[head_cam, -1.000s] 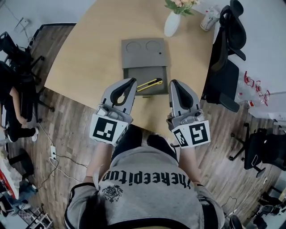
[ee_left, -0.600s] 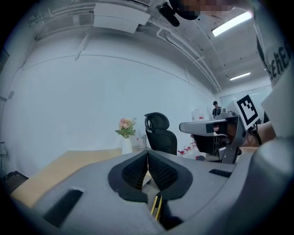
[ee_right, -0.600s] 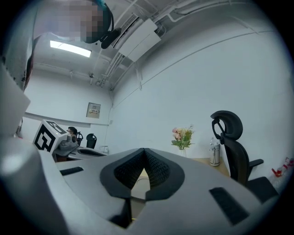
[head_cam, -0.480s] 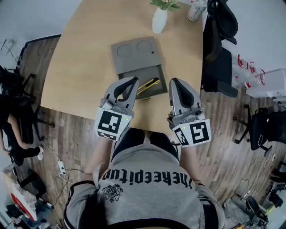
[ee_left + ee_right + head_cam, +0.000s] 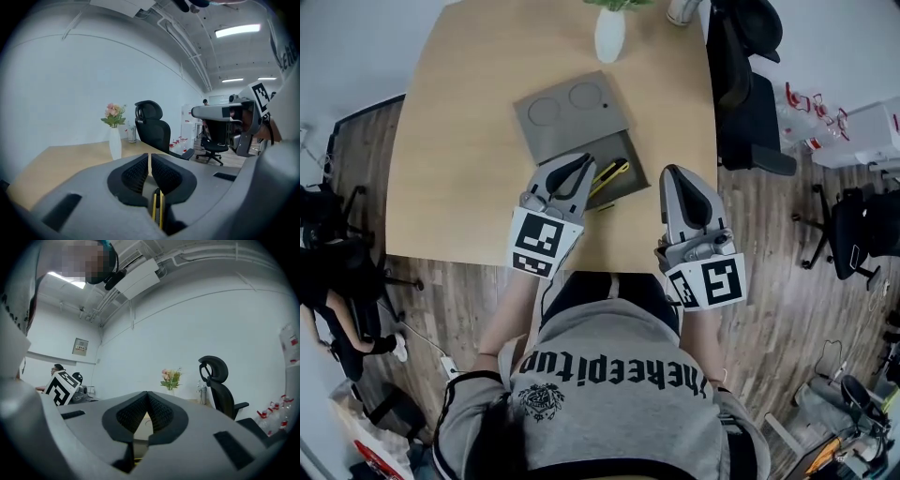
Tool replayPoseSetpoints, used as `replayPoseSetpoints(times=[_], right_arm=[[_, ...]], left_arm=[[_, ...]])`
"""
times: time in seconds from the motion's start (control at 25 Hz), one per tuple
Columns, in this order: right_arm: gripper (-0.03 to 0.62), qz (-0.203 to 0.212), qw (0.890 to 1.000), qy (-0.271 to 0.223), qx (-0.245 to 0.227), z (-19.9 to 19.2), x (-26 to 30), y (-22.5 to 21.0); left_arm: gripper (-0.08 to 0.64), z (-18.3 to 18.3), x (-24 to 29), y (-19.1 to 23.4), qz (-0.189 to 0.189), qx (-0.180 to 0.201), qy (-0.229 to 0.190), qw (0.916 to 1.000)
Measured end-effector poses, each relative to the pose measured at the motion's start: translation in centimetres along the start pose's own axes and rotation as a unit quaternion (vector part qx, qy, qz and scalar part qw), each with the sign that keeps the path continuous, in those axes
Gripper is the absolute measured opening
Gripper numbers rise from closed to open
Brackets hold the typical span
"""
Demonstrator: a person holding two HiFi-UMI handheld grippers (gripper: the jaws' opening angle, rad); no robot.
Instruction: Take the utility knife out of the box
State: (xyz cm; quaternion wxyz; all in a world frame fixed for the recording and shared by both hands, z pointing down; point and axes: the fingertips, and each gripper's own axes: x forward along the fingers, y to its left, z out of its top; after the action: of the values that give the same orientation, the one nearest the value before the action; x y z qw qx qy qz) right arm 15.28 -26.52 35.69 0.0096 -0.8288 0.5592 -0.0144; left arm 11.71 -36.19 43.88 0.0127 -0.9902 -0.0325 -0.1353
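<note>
While left tongs [image 5: 582,164] hover closed, empty, above utility knife [image 5: 610,174] in box [image 5: 623,150], right tongs [image 5: 675,173] closed too.

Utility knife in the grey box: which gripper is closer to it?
Left. The left gripper reaches over the box, its tip right beside the utility knife. The right gripper sits further right, tip over the table, outside the box.
</note>
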Motion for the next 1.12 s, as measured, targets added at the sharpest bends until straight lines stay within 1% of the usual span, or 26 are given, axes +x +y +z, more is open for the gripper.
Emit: replayPoseSetpoints(times=[0.24,0.6,0.76,0.96,1.0,1.12], right_arm=[[0.006,-0.035,0.999,0.007,0.004,-0.6,-1.0,-1.3],[0.006,-0.069,0.998,0.015,0.004,-1.1,-2.1,-2.6],[0.006,-0.080,0.997,0.019,0.005,-1.3,-2.8,-3.2],[0.006,-0.091,0.996,0.021,0.005,-1.5,-3.3,-3.9],[0.006,-0.093,0.995,0.022,0.005,-1.5,-3.4,-4.0],[0.006,-0.100,0.995,0.024,0.006,-1.5,-3.8,-4.4]], left_arm=[[0.020,-2.3,2.5,-0.8,-0.032,0.003,0.041,0.9986],[0.020,-6.0,5.2,-1.9,-0.072,0.016,0.101,0.9921],[0.020,-8.1,6.4,-2.5,-0.084,0.023,0.135,0.9870],[0.025,-11.1,7.4,-3.1,-0.104,0.007,0.185,0.9772],[0.029,-11.5,7.7,-3.2,-0.106,0.009,0.191,0.9757],[0.074,-12.7,8.1,-3.5,-0.113,0.016,0.213,0.9704]])
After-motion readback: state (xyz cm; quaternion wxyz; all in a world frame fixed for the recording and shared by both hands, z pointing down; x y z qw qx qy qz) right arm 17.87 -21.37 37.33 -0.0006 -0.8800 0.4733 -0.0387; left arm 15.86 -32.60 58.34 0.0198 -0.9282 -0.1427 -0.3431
